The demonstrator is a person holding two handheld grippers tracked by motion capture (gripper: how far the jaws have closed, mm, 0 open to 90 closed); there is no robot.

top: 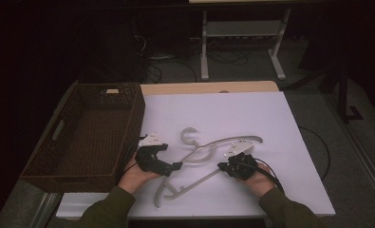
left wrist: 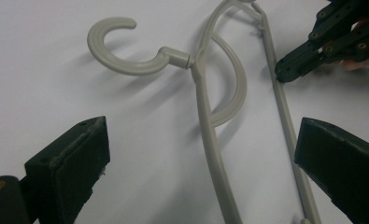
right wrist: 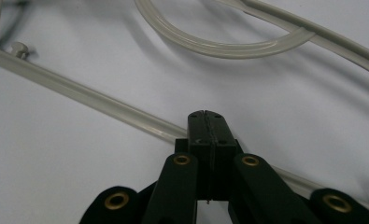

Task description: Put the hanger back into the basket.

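A light grey plastic hanger point(top: 201, 151) lies flat on the white table cover, its hook point(top: 189, 136) pointing to the far side. My left gripper point(top: 170, 157) stands open at the hanger's left end. In the left gripper view the hanger's arm point(left wrist: 204, 112) and bottom bar point(left wrist: 285, 112) run between the wide-apart jaws of that gripper point(left wrist: 203, 140), untouched by either. My right gripper point(top: 222, 166) is shut, pads pressed together. Its tip point(right wrist: 205, 120) lies over the hanger's bottom bar point(right wrist: 98, 103), which passes beneath it. The right gripper point(left wrist: 283, 74) touches that bar in the left gripper view too.
A dark woven basket point(top: 136, 118) with nothing in it stands at the table's left, close beside my left hand. The white cover point(top: 251, 111) stretches to the far and right edges. Beyond the table are the legs of a stand point(top: 204, 57) and cables on the floor.
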